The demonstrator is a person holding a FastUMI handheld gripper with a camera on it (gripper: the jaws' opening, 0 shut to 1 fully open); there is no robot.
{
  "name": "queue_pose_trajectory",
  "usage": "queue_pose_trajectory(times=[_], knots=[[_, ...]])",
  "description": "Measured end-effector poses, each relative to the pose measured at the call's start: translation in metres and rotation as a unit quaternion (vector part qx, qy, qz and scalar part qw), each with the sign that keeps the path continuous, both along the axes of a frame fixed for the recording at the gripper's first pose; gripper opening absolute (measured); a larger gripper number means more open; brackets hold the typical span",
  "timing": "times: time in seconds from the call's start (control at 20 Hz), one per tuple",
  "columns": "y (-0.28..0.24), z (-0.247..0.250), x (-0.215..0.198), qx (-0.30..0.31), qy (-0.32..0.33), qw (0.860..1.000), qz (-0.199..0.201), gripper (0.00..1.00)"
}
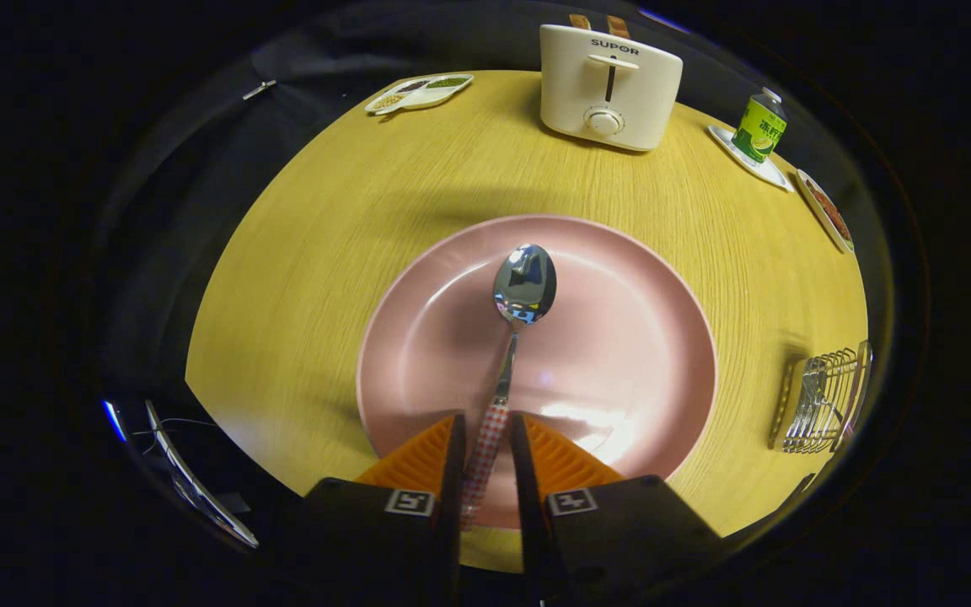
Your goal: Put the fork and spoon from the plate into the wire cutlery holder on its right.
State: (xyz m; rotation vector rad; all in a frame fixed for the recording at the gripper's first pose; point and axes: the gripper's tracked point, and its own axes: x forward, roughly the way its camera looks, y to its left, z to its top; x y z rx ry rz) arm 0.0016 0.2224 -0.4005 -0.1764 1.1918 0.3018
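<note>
A metal spoon (524, 285) with a red-and-white checked handle points straight ahead over the pink plate (620, 354). Its handle runs back between my fingers. My gripper (485, 419) is shut on that handle, with both fingers close against it at the plate's near rim. The spoon's bowl hangs over the middle of the plate and casts a faint shadow to its left. The wire cutlery holder (823, 400) stands on the yellow round table (300, 278) to the right of the plate. I cannot tell what it holds.
A white toaster (608, 84) with bread slices stands at the far side of the table. A divided snack dish (420, 91) lies far left. A green can (760, 126) on a white coaster and a small dish (827, 211) sit far right.
</note>
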Motion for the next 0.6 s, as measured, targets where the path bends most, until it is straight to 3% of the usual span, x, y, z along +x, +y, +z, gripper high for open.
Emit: queue_pose_trajectory(times=[0.05, 0.15, 0.6], knots=[[-0.004, -0.003, 0.003, -0.006, 0.000, 1.000, -0.001, 0.24], [-0.009, -0.003, 0.004, -0.004, 0.009, 1.000, -0.003, 0.16], [-0.043, 0.033, -0.005, 0.036, 0.019, 0.997, 0.061, 0.10]])
